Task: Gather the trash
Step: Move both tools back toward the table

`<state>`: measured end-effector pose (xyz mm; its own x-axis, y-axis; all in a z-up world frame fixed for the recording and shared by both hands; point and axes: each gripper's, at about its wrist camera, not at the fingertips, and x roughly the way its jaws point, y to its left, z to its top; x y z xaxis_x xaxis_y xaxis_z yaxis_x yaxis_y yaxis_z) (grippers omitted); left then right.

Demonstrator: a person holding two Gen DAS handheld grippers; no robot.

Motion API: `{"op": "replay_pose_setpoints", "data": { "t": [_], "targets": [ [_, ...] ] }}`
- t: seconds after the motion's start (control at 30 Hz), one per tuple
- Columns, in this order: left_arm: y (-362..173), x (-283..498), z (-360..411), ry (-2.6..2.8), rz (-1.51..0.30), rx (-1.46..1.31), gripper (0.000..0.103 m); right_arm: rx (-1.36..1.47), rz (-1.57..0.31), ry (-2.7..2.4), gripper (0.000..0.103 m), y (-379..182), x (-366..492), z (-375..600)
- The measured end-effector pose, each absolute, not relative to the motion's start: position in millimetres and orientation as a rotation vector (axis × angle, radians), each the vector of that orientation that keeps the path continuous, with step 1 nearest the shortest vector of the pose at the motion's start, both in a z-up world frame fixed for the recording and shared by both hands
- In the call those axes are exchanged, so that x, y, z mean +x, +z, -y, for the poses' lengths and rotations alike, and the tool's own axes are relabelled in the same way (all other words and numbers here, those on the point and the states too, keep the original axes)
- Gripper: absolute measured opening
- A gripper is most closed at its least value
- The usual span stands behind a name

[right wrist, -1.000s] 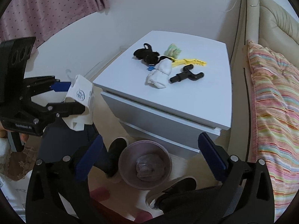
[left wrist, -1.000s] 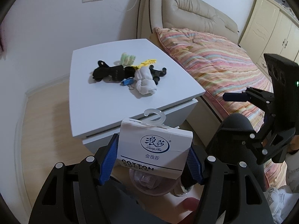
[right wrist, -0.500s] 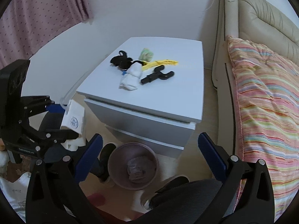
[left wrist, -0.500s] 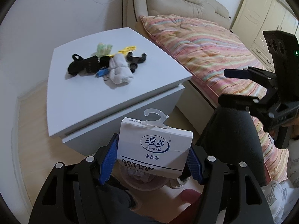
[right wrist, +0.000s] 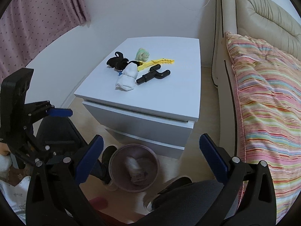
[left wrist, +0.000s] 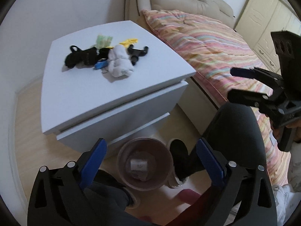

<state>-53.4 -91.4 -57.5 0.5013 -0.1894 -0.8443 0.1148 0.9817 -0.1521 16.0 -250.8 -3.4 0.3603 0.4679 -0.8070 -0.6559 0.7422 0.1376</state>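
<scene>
The jaws of my left gripper (left wrist: 150, 146) are opening wide above the round pink bin (left wrist: 122, 169), with nothing between them. A white sock package (left wrist: 139, 164) lies inside the bin (right wrist: 112, 162), where it (right wrist: 133, 166) also shows in the right wrist view. My right gripper (right wrist: 150, 143) is open and empty, hovering over the same bin. On the white nightstand (left wrist: 84, 94) lie a white sock bundle (left wrist: 120, 64), a black strap (left wrist: 80, 57), a crumpled green tissue (right wrist: 142, 54), a yellow strip (right wrist: 160, 62) and a black hook-shaped part (right wrist: 153, 74).
The bin stands on the wooden floor against the nightstand's drawers (right wrist: 146, 130). A bed with a striped quilt (right wrist: 263, 103) and a beige headboard (right wrist: 259, 18) fills the right side. A person's dark-trousered legs and shoes (left wrist: 178, 154) flank the bin. A pink curtain (right wrist: 37, 15) hangs at left.
The white sock package has left my left gripper's jaws and now lies in the bin. Those jaws have spread wide. The right gripper stays open.
</scene>
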Motion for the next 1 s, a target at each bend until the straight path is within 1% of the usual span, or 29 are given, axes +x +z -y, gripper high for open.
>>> {"op": "replay_pose_setpoints", "data": {
  "t": [0.4, 1.0],
  "targets": [
    [-47, -59, 69, -0.087, -0.961, -0.076, 0.095, -0.230, -0.965, 0.719, 0.100, -4, 14, 243],
    [-27, -55, 40, -0.025, -0.901, -0.111, 0.095, -0.234, -0.930, 0.733, 0.100, 14, 25, 224]
  ]
}}
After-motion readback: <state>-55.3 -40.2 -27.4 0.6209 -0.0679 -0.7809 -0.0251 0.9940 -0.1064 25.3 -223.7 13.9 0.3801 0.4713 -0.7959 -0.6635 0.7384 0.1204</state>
